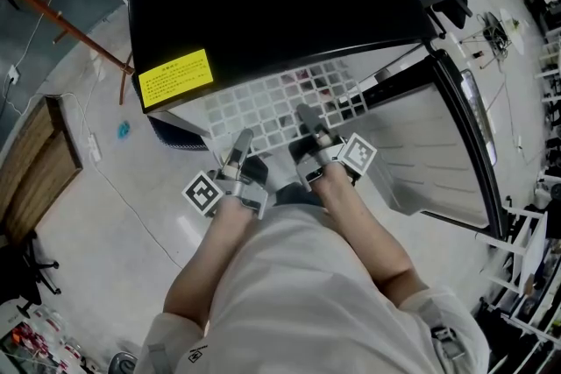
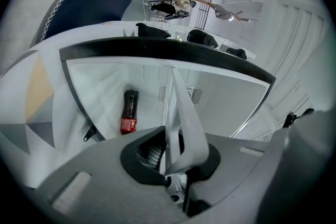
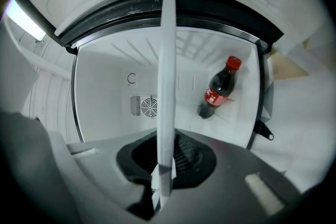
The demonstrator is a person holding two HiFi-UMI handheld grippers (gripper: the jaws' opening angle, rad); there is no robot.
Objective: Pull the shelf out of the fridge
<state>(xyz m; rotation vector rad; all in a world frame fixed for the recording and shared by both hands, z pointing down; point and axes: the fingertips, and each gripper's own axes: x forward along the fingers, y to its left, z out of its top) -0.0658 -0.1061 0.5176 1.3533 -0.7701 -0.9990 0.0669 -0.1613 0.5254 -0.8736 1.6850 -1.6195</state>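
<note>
Forearms level, side by side; left gripper and right gripper each clamped on thin translucent grid-patterned shelf near edge.

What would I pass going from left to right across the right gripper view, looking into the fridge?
fan vent on the back wall → shelf, seen edge-on as a thin white strip → cola bottle with its red cap → black clip by the right-hand seal
</note>
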